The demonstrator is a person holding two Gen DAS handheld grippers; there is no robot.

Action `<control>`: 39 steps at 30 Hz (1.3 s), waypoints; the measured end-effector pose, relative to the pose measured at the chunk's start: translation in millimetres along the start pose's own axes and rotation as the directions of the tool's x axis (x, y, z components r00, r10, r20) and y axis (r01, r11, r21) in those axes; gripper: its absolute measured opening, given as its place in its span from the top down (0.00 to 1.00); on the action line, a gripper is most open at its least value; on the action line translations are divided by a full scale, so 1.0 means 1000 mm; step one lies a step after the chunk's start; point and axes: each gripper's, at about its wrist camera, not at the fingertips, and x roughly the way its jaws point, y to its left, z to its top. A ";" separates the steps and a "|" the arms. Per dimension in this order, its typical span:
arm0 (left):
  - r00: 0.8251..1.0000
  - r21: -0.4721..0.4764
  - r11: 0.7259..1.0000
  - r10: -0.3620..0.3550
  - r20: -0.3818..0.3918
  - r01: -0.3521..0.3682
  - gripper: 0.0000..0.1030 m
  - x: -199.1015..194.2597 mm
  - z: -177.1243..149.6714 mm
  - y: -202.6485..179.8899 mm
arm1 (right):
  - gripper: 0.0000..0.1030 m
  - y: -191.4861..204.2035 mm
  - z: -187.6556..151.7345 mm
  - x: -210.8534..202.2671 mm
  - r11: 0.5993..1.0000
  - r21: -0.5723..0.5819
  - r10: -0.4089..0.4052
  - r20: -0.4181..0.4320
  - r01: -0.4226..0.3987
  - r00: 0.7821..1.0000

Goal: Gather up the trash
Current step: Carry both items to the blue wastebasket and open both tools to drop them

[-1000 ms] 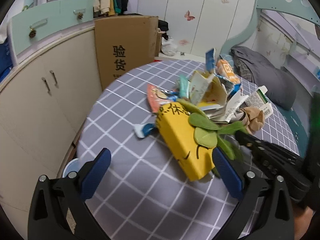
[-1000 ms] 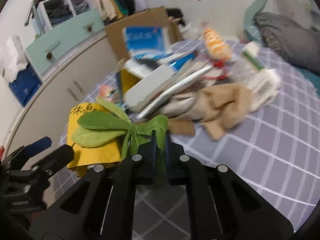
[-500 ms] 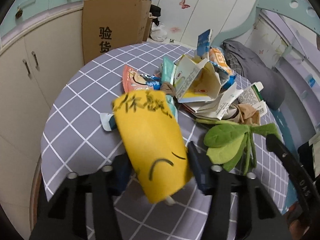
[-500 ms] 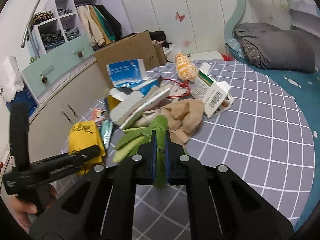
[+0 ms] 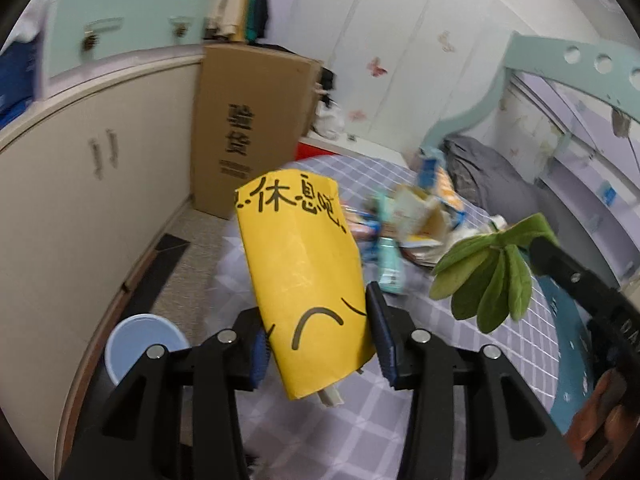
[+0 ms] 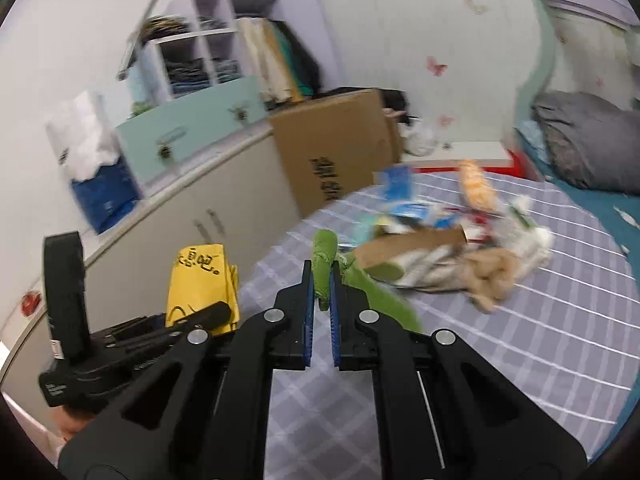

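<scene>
My left gripper (image 5: 318, 332) holds a yellow paper packet (image 5: 304, 280) with black writing, lifted off the table; its jaws are still closing and both blue pads press the packet's sides. My right gripper (image 6: 320, 276) is shut on a green bunch of leaves (image 6: 324, 256), also seen hanging to the right in the left wrist view (image 5: 492, 280). The right wrist view shows the yellow packet (image 6: 200, 284) at lower left. The trash pile (image 6: 440, 232) of cartons, wrappers and beige cloth lies on the round checked table (image 6: 520, 340).
A light blue bin (image 5: 140, 340) stands on the floor at lower left, below the table edge. A tall cardboard box (image 5: 248, 120) leans by the cream cabinets (image 5: 80, 180). A bed with a grey pillow (image 6: 588, 144) lies beyond the table.
My left gripper has shut on the yellow packet and raised it off the table. The right gripper has lifted the green leaves up and away from the pile. Both views have swung left.
</scene>
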 end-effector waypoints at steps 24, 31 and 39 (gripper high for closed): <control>0.885 -0.255 0.865 0.353 -0.303 -0.432 0.58 0.062 -0.051 0.321 | 0.91 0.251 -0.120 0.297 0.925 -0.254 0.129 -0.486 -0.281 0.864; 0.864 -0.272 0.851 0.336 -0.375 -0.450 0.57 0.092 -0.065 0.351 | 0.42 0.239 -0.156 0.344 0.946 -0.211 0.092 -0.554 -0.246 0.827; 0.859 -0.248 0.865 0.319 -0.400 -0.437 0.56 0.118 -0.067 0.351 | 0.37 0.221 -0.161 0.348 0.962 -0.213 0.032 -0.528 -0.169 0.848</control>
